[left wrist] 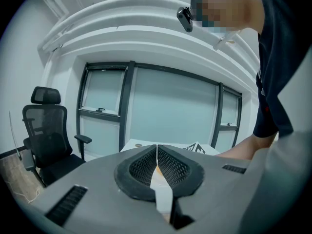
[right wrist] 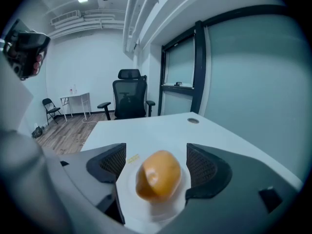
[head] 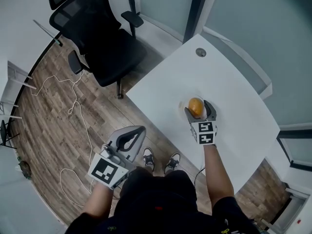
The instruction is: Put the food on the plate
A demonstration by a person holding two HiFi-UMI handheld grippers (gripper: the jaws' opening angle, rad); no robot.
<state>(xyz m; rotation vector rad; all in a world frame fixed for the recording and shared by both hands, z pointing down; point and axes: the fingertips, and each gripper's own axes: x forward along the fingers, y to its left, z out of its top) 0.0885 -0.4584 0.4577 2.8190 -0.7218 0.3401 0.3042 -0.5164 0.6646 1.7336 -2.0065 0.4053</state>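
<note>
A brown wooden floor (head: pixel 44 130) was seen under everything, and a thin white cable (head: pixel 80 116) was laid across it in loose curves. A big white table (head: pixel 234 96) with a rounded edge was placed beside a wall of frosted glass (head: pixel 253 28). A black office chair (head: pixel 100 38) with armrests and a headrest was stood on the floor near the far corner of the table, apart from it.

The left gripper (head: pixel 134 134) was held off the table, over the floor, close to the person's body and just above the shoes (head: pixel 148 156). Its marker cube (head: pixel 107 172) was turned upward to the head camera. In the left gripper view the two ribbed pads were pressed together along one line, and nothing was caught between them.

The right gripper (head: pixel 199 112) was held over the table, near the edge on the person's side. Its jaws were spread apart, one on each side of the food, and in the right gripper view a gap was seen between each pad and the food, so the food was not clamped.

A small white plate (right wrist: pixel 127 179) was set on the table between these jaws. The food (right wrist: pixel 157 174), a rounded orange-yellow piece with a smooth skin, was seen on the middle of the plate. What kind of food it was could not be told.

A small round grey grommet (head: pixel 200 52) was fitted in the tabletop at the far side, well apart from the plate.
</note>
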